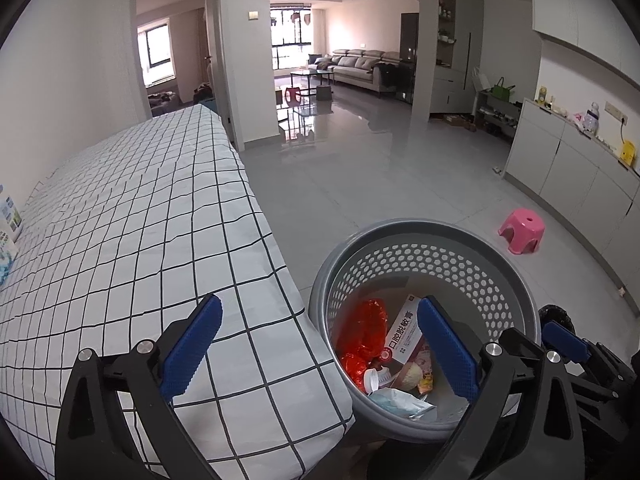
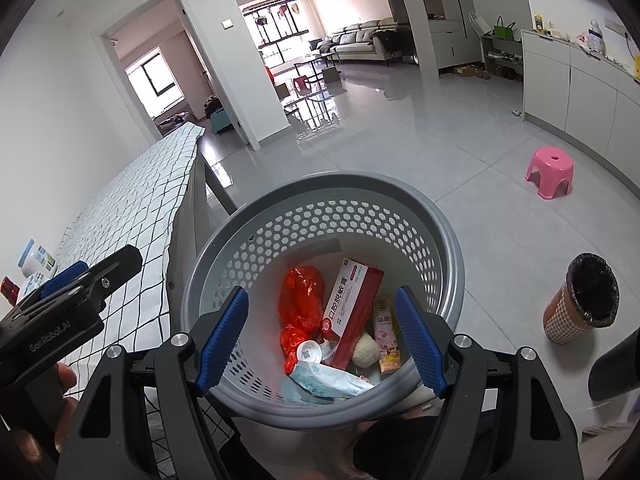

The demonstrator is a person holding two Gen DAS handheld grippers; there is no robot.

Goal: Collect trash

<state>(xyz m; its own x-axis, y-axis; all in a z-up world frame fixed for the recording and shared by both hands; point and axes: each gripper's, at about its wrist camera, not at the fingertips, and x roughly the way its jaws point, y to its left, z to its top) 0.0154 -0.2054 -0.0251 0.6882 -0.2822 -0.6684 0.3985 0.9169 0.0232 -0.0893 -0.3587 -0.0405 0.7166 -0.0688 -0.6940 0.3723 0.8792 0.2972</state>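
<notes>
A grey perforated trash basket (image 1: pixel 432 232) (image 2: pixel 328 186) stands on the floor beside the checked table. Inside lie a red plastic bag (image 1: pixel 362 332) (image 2: pixel 302 292), a red-and-white carton (image 1: pixel 404 338) (image 2: pixel 352 312), a small drink pack (image 2: pixel 386 332), a white ball (image 2: pixel 366 350), a white cap (image 2: pixel 310 350) and a pale blue wrapper (image 1: pixel 398 400) (image 2: pixel 328 380). My left gripper (image 1: pixel 318 348) is open and empty, spanning the table corner and the basket's near rim. My right gripper (image 2: pixel 322 340) is open and empty above the basket.
The table with a white checked cloth (image 1: pixel 132 240) (image 2: pixel 132 208) has packets at its far left edge (image 1: pixel 8 220) (image 2: pixel 36 260). A pink stool (image 1: pixel 522 230) (image 2: pixel 550 172) and a small lined bin (image 2: pixel 582 298) stand on the grey tile floor. White cabinets (image 1: pixel 568 160) line the right wall.
</notes>
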